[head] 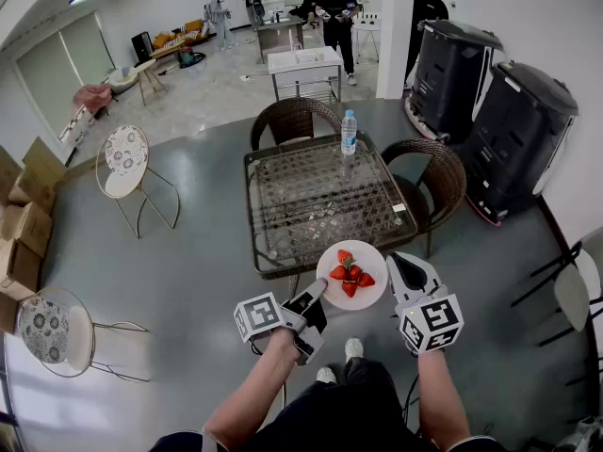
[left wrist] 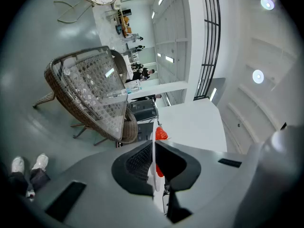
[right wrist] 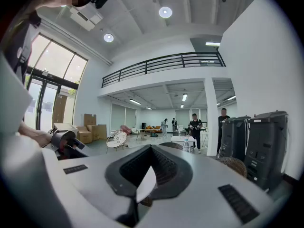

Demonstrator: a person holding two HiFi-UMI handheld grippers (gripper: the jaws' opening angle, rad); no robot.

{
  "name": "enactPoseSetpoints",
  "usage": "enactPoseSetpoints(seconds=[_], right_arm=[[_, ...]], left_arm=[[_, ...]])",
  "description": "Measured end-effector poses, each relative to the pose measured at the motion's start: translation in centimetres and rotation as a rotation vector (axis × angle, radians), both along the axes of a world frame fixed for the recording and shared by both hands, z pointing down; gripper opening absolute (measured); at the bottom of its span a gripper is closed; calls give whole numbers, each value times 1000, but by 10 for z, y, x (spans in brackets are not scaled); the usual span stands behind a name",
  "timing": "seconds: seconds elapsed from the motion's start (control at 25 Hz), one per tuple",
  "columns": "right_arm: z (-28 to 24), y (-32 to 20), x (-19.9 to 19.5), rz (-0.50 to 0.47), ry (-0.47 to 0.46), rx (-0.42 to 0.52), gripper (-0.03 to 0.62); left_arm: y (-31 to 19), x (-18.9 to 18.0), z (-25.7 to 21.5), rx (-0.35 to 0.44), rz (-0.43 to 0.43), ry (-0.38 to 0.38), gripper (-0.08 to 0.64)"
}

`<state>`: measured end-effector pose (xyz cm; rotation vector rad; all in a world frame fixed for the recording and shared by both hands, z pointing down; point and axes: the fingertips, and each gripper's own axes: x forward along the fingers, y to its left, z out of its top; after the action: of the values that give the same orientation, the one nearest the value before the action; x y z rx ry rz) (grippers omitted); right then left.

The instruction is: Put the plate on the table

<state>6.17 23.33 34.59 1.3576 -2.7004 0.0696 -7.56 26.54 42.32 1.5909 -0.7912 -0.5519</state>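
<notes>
Black jaws of the left gripper (head: 318,290) are closed on the rim of a white plate (head: 372,254), which its own view shows edge-on as a thin pale line (left wrist: 153,172) between the pads. The right gripper (head: 396,269) meets the opposite rim, and in its own view a white sliver of plate (right wrist: 145,184) sits pinched between its jaws. Being round, the plate has no long axis. It is held roughly level, face up, between the two grippers, which bite it from the left and the right. Several red strawberries (head: 350,273) lie heaped at its middle. One of them (left wrist: 161,134) shows beyond the left jaws.

From the head view the plate overlaps the near right corner of a glass-topped wicker table (head: 311,205). Whether it touches the glass cannot be told. A water bottle (head: 349,132) stands upright at the table's far edge, between two wicker chairs (head: 294,119).
</notes>
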Motion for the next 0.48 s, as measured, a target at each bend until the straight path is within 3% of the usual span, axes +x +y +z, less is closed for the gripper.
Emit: enactPoseSetpoints(seconds=[0.48], right_arm=[[5,-16,-3,-5,-2,-6,6]], left_arm=[[-16,-1,4,-9,-8,-1,18]])
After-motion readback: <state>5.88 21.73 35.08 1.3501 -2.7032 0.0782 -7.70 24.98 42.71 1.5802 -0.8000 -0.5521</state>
